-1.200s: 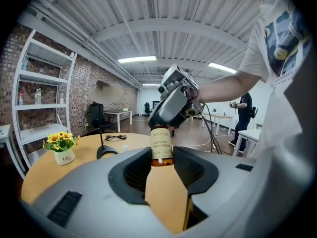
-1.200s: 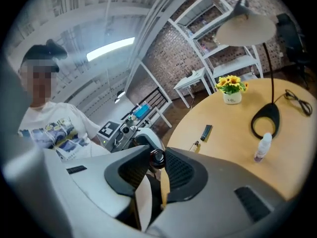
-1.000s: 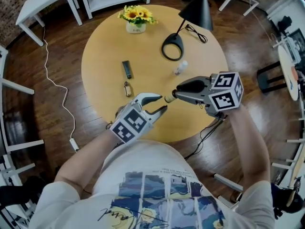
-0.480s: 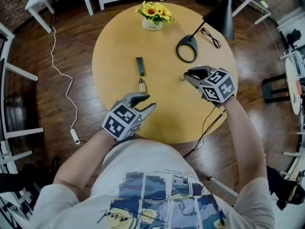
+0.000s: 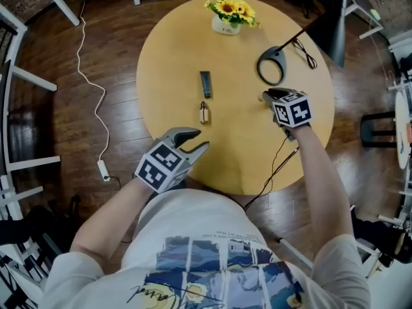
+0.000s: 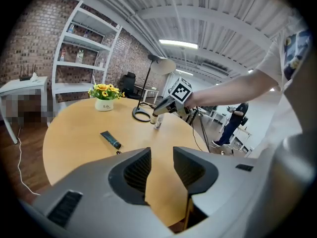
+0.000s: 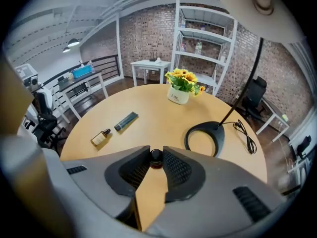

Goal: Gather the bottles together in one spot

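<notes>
My right gripper is shut on a small bottle with a dark cap, held upright over the round wooden table just in front of the lamp base. In the left gripper view that bottle stands right beside a small clear bottle; I cannot tell if they touch. A small amber bottle lies on its side at mid table, with a dark tube beyond it. My left gripper hovers over the near edge, open, with nothing between its fingers.
A black ring-shaped lamp base with its cable sits just beyond the right gripper. A white pot of sunflowers stands at the table's far edge. A white cord runs over the wooden floor to the left.
My right gripper has carried its bottle away from me and down, across the table to the clear bottle by the lamp base. The left gripper has drawn back toward the near edge and rolled.
</notes>
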{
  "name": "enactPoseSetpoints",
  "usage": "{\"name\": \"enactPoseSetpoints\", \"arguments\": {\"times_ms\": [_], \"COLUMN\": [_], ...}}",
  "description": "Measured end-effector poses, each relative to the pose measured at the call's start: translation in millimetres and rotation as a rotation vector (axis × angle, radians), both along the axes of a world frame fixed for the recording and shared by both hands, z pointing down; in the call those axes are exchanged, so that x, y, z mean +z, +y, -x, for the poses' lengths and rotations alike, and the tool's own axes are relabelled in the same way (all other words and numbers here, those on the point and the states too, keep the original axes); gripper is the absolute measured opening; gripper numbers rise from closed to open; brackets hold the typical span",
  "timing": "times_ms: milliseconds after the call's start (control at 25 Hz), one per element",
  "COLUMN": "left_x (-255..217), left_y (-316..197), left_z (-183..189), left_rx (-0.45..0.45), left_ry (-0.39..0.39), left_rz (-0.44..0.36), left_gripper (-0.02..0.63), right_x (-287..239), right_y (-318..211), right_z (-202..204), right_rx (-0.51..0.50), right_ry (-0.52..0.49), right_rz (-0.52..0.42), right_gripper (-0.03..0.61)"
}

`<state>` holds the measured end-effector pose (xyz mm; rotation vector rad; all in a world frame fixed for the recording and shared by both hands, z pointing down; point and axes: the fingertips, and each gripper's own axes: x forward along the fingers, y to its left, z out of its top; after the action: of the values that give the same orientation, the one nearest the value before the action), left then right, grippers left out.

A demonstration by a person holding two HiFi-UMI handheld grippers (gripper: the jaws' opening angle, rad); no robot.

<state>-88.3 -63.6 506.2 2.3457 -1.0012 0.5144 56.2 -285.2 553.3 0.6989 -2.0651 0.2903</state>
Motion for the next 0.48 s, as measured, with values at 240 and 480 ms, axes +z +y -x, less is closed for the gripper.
{"name": "enactPoseSetpoints", "arguments": {"times_ms": [240,480], "left_x": [10,16], "left_y": [-2,-2], "left_z": [10,12], "left_rx": [-0.007,0.003], "left_ry": [-0.006,-0.007], "left_rz": [0.025,0.048], "left_gripper": [0.146,0.146], "right_x": [29,47], "right_y": [-16,-27], "right_z": [-7,-13], "right_rx": [0.126,0.234], "right_ry": [0.0,-0.009], "right_rz": [-0.011,-0.019], "right_gripper": [0.091,0.091]}}
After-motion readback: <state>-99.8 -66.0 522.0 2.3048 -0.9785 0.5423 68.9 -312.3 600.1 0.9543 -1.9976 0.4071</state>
